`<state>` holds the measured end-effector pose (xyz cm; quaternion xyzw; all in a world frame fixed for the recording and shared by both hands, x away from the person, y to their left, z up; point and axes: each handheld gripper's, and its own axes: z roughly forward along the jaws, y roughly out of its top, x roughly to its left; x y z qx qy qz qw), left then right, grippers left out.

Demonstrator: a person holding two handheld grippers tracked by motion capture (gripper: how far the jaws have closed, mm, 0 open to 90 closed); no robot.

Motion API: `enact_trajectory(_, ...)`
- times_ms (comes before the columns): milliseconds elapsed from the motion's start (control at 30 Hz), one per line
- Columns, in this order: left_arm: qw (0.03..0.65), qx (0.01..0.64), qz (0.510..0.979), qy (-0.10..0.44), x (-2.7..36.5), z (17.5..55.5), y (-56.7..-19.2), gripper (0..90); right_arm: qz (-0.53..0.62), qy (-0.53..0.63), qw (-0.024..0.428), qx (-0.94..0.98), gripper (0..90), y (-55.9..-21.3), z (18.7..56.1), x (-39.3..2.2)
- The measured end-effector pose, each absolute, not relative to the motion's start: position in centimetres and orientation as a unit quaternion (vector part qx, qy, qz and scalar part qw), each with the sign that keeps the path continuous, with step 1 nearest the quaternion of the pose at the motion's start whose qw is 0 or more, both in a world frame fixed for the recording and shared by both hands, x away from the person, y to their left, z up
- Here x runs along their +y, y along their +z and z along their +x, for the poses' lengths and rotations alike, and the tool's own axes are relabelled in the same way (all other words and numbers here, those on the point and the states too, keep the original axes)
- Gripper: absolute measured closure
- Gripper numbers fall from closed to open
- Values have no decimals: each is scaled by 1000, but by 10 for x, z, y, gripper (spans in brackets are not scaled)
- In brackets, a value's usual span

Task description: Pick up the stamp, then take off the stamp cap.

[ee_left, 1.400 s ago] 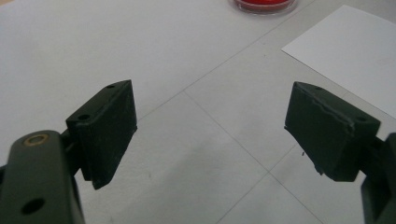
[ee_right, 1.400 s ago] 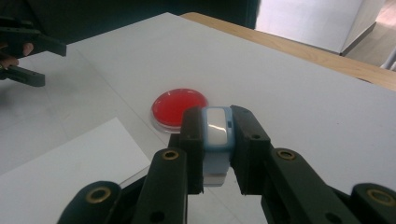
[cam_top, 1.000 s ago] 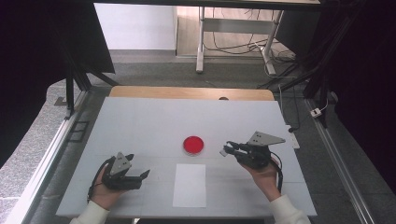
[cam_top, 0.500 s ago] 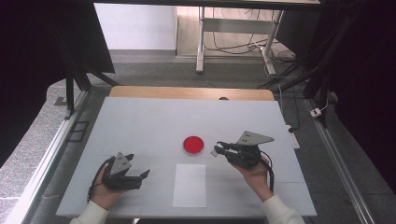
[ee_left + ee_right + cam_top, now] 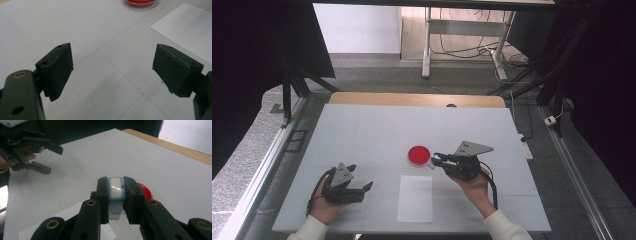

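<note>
Stamp (image 5: 115, 192) sits pinched in right gripper (image 5: 116, 200) beside red dish (image 5: 418, 155); left gripper (image 5: 112, 72) rests spread near paper (image 5: 415, 198).

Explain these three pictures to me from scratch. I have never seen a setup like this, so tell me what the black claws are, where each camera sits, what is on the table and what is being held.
No robot here: a person holds a hand-operated claw in each hand, each with two black jaws. The high view looks down from above the person's side of the white table. In it the left gripper rests near the front edge and the right gripper points at a round red dish. A white sheet of paper lies flat between the hands.

The other two pictures come from small cameras riding on the claws, looking along the jaws. In the left gripper view the jaws stand wide apart with nothing between them. In the right gripper view the jaws are closed on a small light-blue block with a white face, with the dish just beyond it.
</note>
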<state>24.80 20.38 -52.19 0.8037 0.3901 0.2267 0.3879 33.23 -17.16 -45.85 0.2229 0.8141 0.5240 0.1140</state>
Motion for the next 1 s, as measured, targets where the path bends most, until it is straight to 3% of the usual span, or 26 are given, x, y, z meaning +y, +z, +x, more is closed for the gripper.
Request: enact_trajectory(1000,401,384,799,232,195,252,-516,168,221,533,119,808,749,-457,329,-164)
